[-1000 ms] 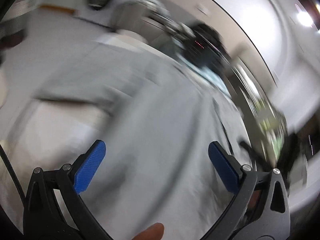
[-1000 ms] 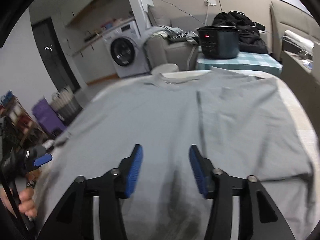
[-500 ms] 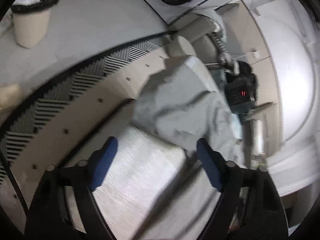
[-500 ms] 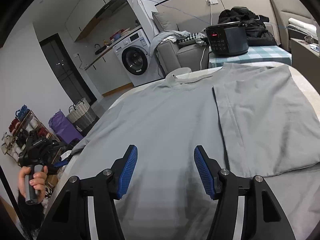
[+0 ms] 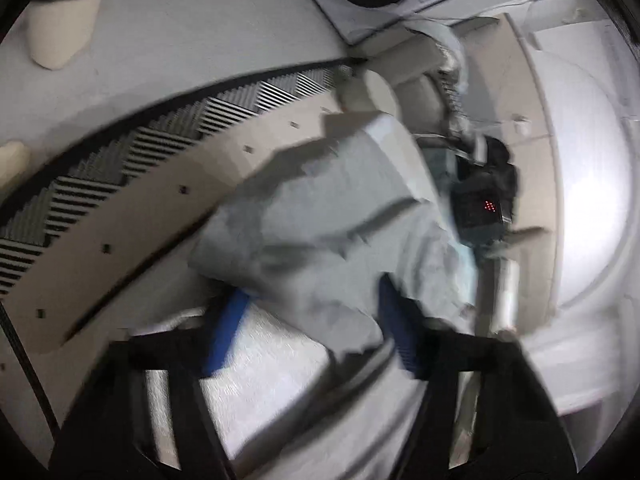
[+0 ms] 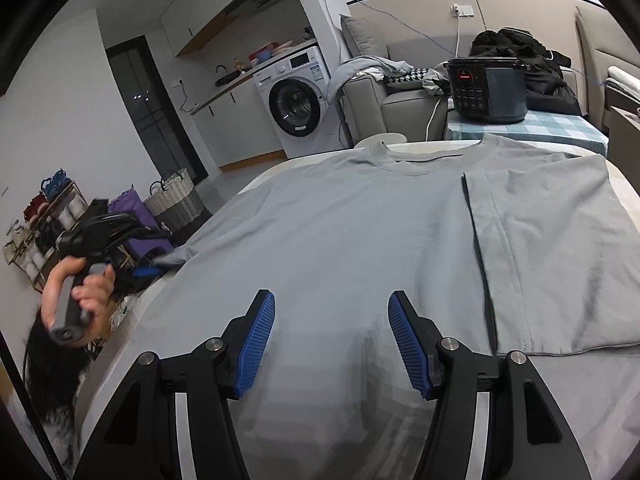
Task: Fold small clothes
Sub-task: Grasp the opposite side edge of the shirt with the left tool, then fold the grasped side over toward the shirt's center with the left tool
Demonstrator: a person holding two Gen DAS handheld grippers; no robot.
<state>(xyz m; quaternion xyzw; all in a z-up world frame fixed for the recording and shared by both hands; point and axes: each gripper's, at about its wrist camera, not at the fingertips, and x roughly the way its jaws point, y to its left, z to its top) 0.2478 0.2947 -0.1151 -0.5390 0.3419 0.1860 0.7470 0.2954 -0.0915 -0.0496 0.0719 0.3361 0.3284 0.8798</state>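
Grey T-shirt [image 6: 340, 240] spread flat on the tabletop [image 6: 624, 190], collar at 12 o'clock, right side folded inward; right tool [image 6: 332, 340] above the hem, blue pads apart, nothing between; left tool [image 6: 150, 270] at 9 o'clock at the sleeve, gripped by a hand [image 6: 76, 292]

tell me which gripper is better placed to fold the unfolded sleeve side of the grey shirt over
Left. The left gripper is at the hanging sleeve, jaws just closing around its edge. The right gripper hovers open over the t-shirt middle, beside the side already folded in.
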